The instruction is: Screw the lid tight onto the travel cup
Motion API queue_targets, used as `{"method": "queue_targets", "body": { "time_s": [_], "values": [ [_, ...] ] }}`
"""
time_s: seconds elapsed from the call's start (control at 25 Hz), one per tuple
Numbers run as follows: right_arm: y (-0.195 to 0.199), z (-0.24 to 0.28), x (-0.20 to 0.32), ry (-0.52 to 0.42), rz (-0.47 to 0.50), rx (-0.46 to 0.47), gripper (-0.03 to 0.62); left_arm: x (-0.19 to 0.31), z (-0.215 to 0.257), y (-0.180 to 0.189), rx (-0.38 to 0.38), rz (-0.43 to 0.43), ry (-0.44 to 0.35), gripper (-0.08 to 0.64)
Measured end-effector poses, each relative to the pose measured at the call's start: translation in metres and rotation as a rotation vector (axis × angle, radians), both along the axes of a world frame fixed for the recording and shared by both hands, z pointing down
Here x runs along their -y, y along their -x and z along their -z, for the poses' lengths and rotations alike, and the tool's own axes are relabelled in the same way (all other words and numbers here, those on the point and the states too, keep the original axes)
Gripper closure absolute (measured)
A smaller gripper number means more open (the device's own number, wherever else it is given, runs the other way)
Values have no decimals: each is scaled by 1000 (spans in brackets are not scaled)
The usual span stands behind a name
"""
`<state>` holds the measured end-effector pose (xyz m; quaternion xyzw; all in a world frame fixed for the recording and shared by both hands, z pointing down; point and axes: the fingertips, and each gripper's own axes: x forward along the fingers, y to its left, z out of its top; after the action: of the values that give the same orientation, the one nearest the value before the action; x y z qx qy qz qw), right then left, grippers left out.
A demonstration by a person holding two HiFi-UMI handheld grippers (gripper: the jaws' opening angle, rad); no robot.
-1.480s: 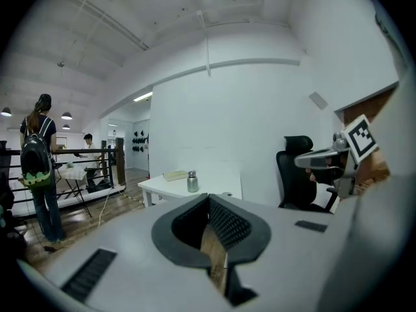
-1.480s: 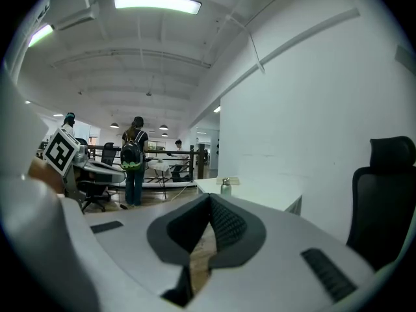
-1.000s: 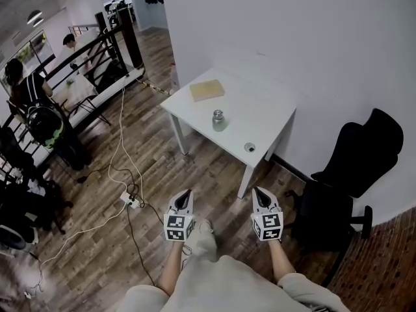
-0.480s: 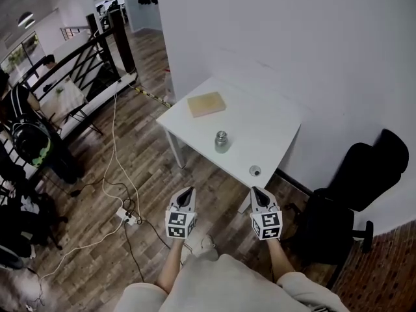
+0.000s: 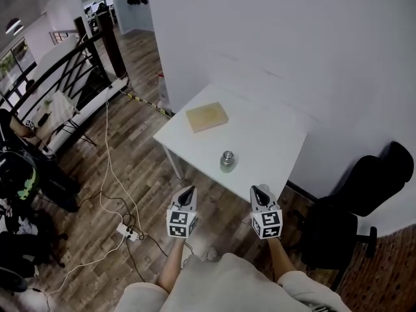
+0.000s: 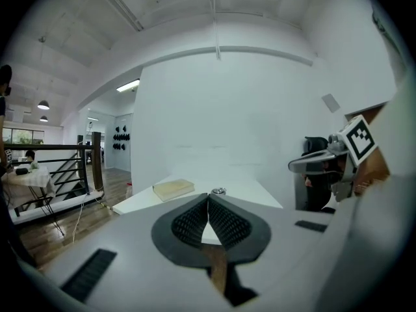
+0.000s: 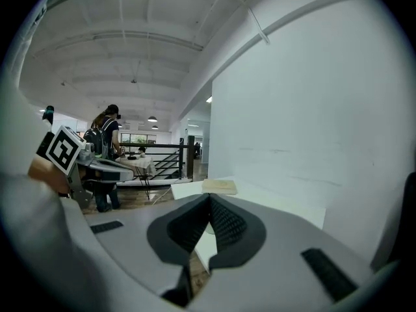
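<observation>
Just ahead of the left gripper (image 5: 187,192) and right gripper (image 5: 259,192), the travel cup (image 5: 228,160) stands near the front edge of a white table (image 5: 273,125), with a tan block (image 5: 207,117) behind it. A black office chair (image 5: 354,200) sits to the right. A power strip (image 5: 128,232) lies on the wood floor (image 5: 146,151). Both grippers are closed tight and empty.

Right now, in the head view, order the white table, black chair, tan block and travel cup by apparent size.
1. white table, largest
2. black chair, nearly as large in the picture, so these first two places are unsure
3. tan block, clearly smaller
4. travel cup, smallest
</observation>
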<state>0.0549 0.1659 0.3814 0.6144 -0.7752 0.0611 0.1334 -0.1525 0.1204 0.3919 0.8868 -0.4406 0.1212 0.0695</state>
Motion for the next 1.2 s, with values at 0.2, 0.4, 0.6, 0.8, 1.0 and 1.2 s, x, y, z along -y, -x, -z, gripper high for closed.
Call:
{"method": "queue_targets", "body": {
  "time_s": [0.2,0.4,0.6,0.8,1.0,1.2],
  "values": [
    [3,-6,36,12,-11,-14,592,42,-10,0,-3,-24,12,552],
    [-2,-19,51,44,-30,-19,592,65,-20,-7,-4,-54,27,552],
    [-11,-25,61,57,-41,-18,592,78,-28,-23,-1,-83,39,552],
    [-16,-22,69,76,-38,-9,593,86,-23,-33,3,-94,57,552],
    [-22,-29,92,85,-6,5,592,101,-30,-44,12,-73,74,552],
    [-40,-36,127,91,44,17,592,126,-42,-65,26,-41,100,552]
  ]
}}
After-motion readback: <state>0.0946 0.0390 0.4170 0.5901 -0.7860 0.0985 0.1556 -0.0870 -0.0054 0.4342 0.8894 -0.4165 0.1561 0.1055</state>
